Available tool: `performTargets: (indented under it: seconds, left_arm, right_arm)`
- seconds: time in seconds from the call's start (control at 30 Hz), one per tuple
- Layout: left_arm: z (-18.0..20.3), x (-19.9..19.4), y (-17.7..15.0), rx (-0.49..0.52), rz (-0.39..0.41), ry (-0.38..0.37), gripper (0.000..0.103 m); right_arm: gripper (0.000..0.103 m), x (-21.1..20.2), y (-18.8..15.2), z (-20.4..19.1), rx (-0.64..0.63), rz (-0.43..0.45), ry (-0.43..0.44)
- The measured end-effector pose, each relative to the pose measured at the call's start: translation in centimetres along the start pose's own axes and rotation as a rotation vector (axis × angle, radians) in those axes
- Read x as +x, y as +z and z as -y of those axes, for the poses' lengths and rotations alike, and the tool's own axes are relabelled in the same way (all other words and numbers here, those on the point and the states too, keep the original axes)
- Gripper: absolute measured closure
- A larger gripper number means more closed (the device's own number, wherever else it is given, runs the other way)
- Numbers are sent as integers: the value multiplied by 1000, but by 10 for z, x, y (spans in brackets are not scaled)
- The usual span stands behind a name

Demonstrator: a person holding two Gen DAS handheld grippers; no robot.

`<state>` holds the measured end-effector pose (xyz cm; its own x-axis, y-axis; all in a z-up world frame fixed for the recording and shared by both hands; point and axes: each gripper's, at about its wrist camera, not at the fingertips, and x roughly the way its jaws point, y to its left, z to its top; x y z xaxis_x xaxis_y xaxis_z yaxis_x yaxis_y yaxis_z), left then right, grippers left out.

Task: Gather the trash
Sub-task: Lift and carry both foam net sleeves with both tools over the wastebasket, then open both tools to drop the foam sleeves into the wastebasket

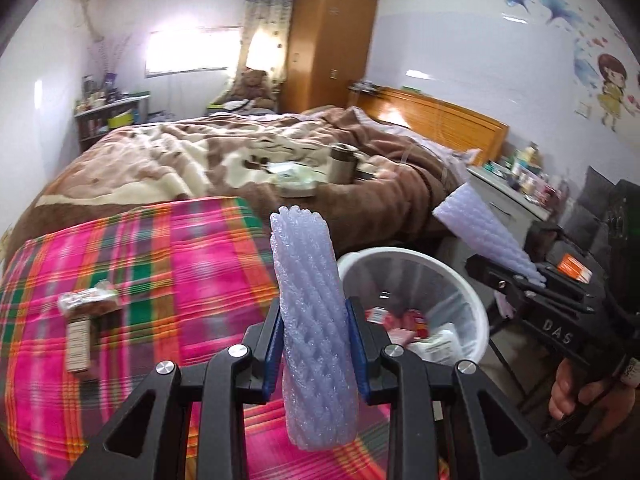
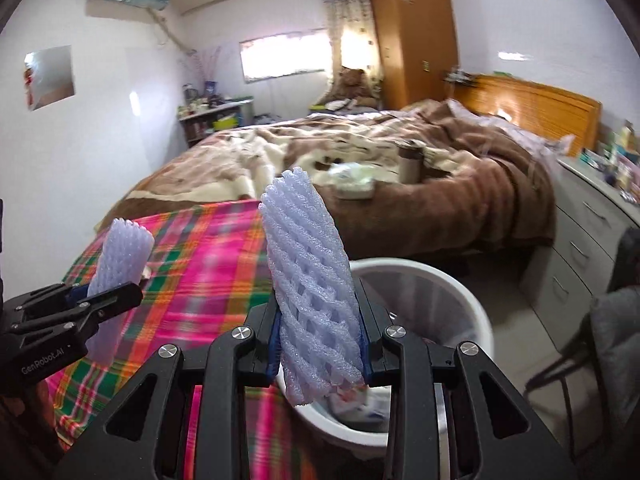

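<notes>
On the left of the scene, a small wrapped packet lies on the plaid cloth that covers the near end of the bed, with a narrow printed box just beside it; both look like trash not yet picked up.

Next comes the left gripper, its jaws drawn in tight on a foam fruit net, the blue pads pressing the sleeve's two flanks around its middle. This foam net stands nearly upright between the fingers, long axis running from the gripper's base up and slightly away, its top end free above the cloth. It looks very light, soft and springy: the mesh gives under the pads, so a mid-length pinch seems the right hold, and there is little risk of breaking it. The likelier trouble is that it may cling to a pad or drift when let go.

Further right stands the white bin on the floor against the bed's edge, with wrappers already inside.

The right gripper is likewise clamped on a second foam net, held across its lower half. In the right wrist view it rises steeply, leaning a little left at the top, its lower end hanging over the bin's near rim. In the left wrist view the same net slants up and leftward from the right gripper, beyond the bin
</notes>
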<state>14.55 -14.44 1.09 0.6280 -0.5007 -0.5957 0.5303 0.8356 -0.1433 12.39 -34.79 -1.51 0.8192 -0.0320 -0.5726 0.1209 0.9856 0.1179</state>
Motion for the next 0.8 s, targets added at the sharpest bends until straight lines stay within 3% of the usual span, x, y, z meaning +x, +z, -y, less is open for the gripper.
performTargets:
  seconds: [0.43,0.8]
  left_arm:
    - [62,48,0,82,-70,-97,73]
    - [77,80,4,86,-118,-130,73]
  right_arm:
    - [73,8,-21,46,68,-91,-115]
    - [73,18,-30,67,110,-149,-118]
